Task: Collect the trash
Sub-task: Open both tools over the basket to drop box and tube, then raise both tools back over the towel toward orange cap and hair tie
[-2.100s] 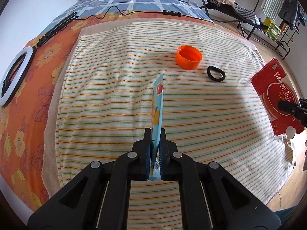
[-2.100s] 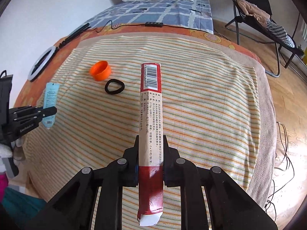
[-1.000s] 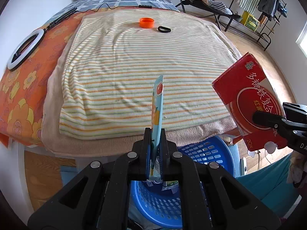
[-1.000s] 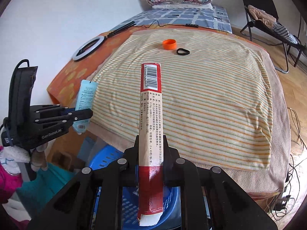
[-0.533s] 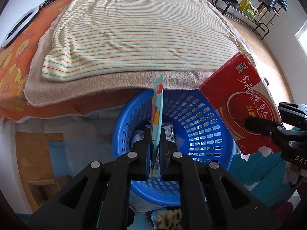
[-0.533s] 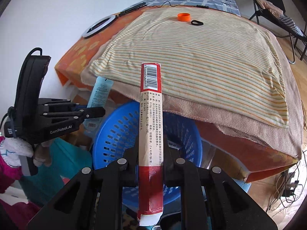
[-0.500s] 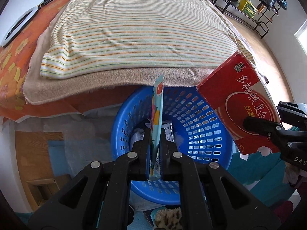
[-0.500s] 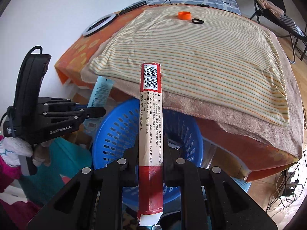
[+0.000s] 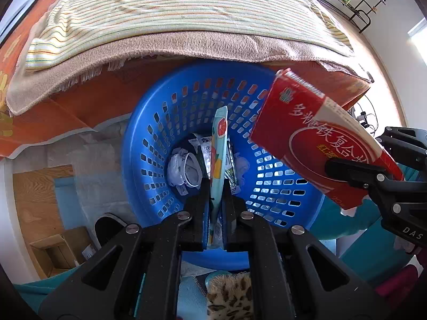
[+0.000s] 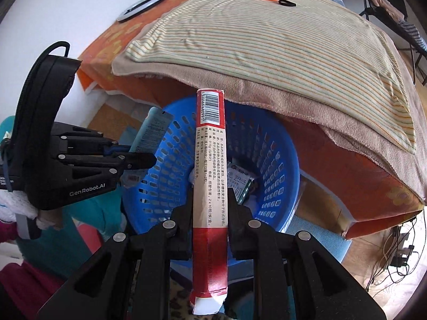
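Both tongs now lower than half a second ago, basket filling more of each view. Left gripper clenched on flat blue fruit-print tube; right gripper clamps long red box. Beyond both tips: blue basket, wrappers inside.

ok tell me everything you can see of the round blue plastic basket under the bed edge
The round blue plastic basket sits upright on the floor, its far rim tucked under the overhanging tan blanket. Its walls are pierced by rows of small rectangular holes below a smooth solid rim. Crumpled white paper and foil wrappers lie in the bottom. The left gripper, shut on a light blue sachet, and the right gripper, shut on a flat red carton, hang over it.
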### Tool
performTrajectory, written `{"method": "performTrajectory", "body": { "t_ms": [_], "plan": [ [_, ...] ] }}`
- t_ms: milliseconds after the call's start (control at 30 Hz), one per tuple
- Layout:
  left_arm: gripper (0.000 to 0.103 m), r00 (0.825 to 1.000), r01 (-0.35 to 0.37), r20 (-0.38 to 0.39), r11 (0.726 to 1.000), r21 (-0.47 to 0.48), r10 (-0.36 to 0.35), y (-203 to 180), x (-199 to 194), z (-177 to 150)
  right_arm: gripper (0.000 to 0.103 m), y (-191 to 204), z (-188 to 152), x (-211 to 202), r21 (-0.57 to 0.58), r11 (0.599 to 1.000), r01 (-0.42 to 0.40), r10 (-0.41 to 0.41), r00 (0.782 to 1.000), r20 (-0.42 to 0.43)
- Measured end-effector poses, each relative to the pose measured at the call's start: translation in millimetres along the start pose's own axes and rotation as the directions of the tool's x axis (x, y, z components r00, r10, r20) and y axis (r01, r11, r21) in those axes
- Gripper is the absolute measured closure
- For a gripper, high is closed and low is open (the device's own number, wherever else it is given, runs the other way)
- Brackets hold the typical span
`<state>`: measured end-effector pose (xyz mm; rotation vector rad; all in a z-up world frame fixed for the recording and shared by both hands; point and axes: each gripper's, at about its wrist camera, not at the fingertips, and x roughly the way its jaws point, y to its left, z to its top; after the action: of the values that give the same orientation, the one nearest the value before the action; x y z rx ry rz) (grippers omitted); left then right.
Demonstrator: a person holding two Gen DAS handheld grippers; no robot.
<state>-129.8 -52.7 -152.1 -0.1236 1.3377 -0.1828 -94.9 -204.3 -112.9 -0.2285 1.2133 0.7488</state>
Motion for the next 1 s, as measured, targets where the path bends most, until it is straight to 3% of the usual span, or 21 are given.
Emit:
{"method": "performTrajectory", "body": {
  "t_ms": [267,333,400,467,567,633,767,933,1000],
  "plan": [
    [0.098,1.000,-0.008,-0.001,1.000,-0.016,0.008,4,6,3,0.084,-7,-3,5,0.018,1.000,0.016,-0.016,1.000,-0.011],
    [0.092,1.000,-0.010,-0.004,1.000,-0.022,0.010,5,7,4,0.084,-9,-2,5,0.030,0.999,0.017,-0.017,1.000,-0.012],
    [0.070,1.000,-0.012,0.001,1.000,-0.026,0.012,6,6,5,0.083,-11,-1,5,0.040,0.999,0.022,-0.021,1.000,-0.014],
    [0.062,1.000,-0.015,0.014,1.000,-0.026,0.015,6,4,5,0.071,-12,-1,6,0.048,0.998,0.030,-0.029,0.999,-0.015],
    [0.062,1.000,-0.021,0.017,0.999,-0.025,0.022,7,3,7,0.052,-14,1,6,0.058,0.997,0.042,-0.042,0.999,-0.011],
    [0.062,0.999,-0.027,0.016,0.999,-0.028,0.027,8,4,7,0.052,-14,3,6,0.059,0.997,0.048,-0.048,0.999,-0.010],
    [0.050,0.999,-0.036,0.025,0.999,-0.032,0.037,9,3,8,0.046,-17,2,5,0.065,0.996,0.061,-0.060,0.998,-0.014],
    [0.048,0.998,-0.052,0.038,0.998,-0.033,0.054,9,0,11,0.040,-18,4,4,0.071,0.994,0.082,-0.081,0.997,-0.013],
    [0.038,0.997,-0.055,0.049,0.998,-0.034,0.057,8,-2,12,0.040,-19,5,4,0.075,0.993,0.094,-0.093,0.996,-0.013]
  ]
}}
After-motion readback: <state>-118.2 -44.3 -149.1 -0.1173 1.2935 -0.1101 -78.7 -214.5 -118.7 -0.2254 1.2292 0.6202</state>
